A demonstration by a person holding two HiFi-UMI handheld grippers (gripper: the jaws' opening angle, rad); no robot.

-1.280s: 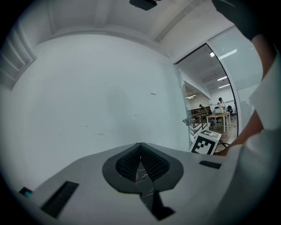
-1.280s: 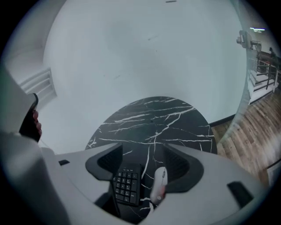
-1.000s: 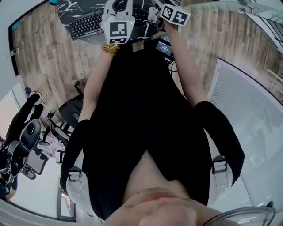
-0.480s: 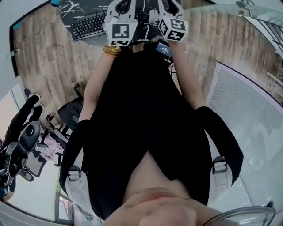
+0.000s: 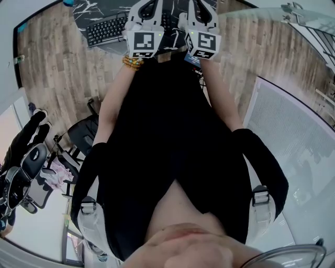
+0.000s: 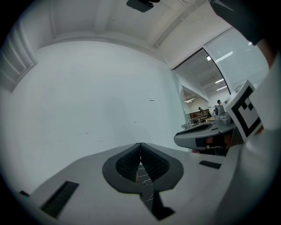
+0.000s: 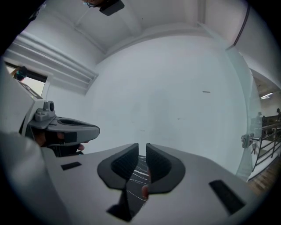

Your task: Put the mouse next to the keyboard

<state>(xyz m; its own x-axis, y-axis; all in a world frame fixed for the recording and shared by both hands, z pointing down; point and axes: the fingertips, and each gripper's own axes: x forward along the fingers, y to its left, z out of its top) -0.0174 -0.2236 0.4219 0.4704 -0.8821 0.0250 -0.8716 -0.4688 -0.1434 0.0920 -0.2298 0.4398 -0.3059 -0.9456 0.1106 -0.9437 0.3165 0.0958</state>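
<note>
Both tools are held level above the front of the desk (image 5: 90,10) and aimed at a bare white wall, so neither tool view shows the work surface. The left tool (image 6: 140,148) is clenched tip to tip on nothing. The right tool (image 7: 142,149) has just been closing and now leaves only a thin slit, also with nothing in it. The mouse shows in no view. If it is on the desk it is hidden behind the tools in the head view, so its shape and colour cannot be told, nor whether it already sits beside the keyboard (image 5: 104,30). The keyboard itself is black and lies slanted on the dark marbled top, with its near end tucked behind the left tool. If the mouse has yet to be placed, the sensible move is to tip the right tool downward first and find it. The jaws should then be spread well before coming near, and the mouse taken by its two long sides — not by its top. It should go down flat, just beside the keyboard's end and parallel with it, without nudging the keys.
</note>
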